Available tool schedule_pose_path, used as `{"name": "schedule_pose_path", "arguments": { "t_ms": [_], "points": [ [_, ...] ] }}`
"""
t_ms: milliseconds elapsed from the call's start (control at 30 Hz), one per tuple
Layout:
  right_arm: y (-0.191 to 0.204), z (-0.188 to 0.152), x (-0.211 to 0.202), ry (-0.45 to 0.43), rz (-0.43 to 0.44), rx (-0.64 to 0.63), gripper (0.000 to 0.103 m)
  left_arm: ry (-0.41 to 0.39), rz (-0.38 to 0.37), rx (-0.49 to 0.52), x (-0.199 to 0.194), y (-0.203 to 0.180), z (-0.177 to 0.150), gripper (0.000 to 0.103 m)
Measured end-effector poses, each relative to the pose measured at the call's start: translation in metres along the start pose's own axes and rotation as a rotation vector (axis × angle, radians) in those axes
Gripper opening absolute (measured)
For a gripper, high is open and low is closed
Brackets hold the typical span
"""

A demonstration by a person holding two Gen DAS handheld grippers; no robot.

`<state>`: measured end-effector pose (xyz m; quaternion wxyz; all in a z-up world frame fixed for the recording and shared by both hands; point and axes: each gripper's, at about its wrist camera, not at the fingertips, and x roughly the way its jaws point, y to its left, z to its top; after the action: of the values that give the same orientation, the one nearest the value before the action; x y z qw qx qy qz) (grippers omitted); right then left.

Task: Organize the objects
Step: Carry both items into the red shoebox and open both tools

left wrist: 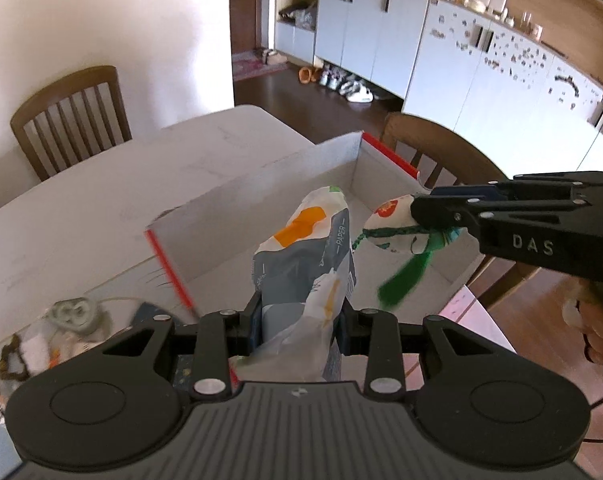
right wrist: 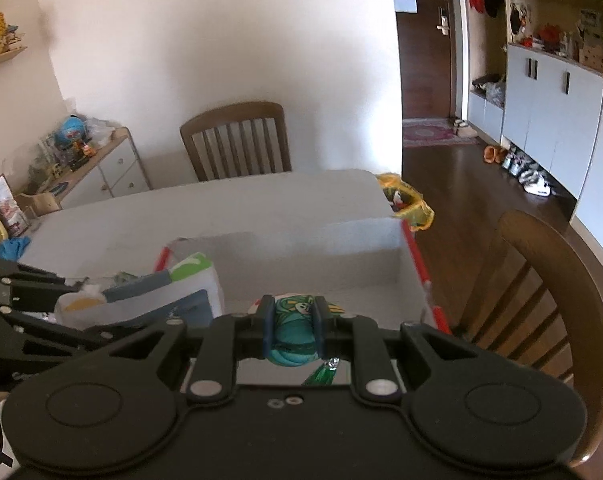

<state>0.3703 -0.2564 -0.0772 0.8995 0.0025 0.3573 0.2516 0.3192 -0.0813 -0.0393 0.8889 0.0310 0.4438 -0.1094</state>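
Jaws of left gripper (left wrist: 301, 316) clamp upright packet (left wrist: 309, 256); right gripper (right wrist: 292, 332) pinches ornament (right wrist: 295, 330), tassel down.

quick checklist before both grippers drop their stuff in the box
1. Left gripper grips the paper packet: ok.
2. Right gripper grips the fabric ornament: ok.
3. Both items over the open white box: ok.
4. Free floor inside the box: ok, far end bare.
5. Green tassel clear of the box rim: cannot tell.
6. Grippers apart from each other: ok.
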Motion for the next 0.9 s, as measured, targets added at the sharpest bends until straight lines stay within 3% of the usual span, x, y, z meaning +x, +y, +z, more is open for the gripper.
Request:
{"name": "schedule_pose_path", "arguments": {
  "t_ms": [500,900],
  "points": [
    [-0.023,-0.035,0.047,0.103,-0.017,-0.03,0.018,0.163,0.077,0.018,0.095,-0.01,0.007,0.033],
    [-0.024,-0.048,0.07,0.204,-0.008,-0.077,0.019,0.25,0.079,-0.003,0.122,0.001,-0.003,0.034]
  ]
}}
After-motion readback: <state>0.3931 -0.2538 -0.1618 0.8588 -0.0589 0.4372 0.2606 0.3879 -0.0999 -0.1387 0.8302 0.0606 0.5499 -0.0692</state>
